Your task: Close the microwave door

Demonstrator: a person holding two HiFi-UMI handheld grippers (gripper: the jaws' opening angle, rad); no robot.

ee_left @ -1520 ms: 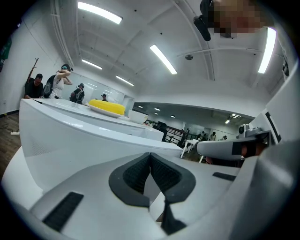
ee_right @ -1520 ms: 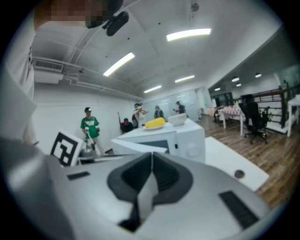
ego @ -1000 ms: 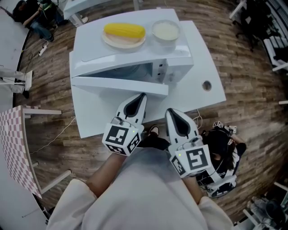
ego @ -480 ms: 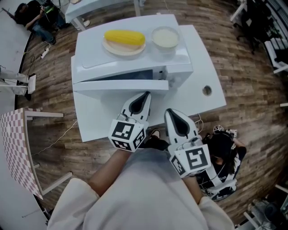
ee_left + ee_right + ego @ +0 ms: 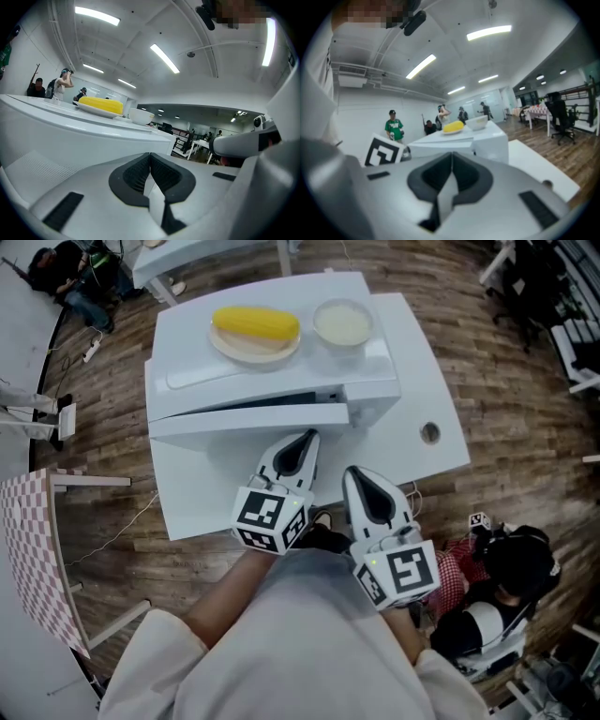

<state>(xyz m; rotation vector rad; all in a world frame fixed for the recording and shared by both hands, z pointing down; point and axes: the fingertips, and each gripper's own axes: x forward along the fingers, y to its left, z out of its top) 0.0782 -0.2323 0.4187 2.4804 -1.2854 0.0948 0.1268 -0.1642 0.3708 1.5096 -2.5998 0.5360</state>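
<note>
The white microwave stands on a white table. Its door is almost flush with the front, with a thin dark gap along the top. My left gripper is shut, its tip right at the door's front near the right end. In the left gripper view the door fills the space just ahead of the closed jaws. My right gripper is shut and empty, held back over the table's front edge. In the right gripper view the microwave lies ahead.
A plate of corn and a white bowl sit on top of the microwave. The table has a round cable hole at its right. A checkered table stands at the left, and a person crouches at the lower right.
The door has swung from clearly ajar to nearly shut. My left gripper has moved forward with it. The right gripper has hardly moved.
</note>
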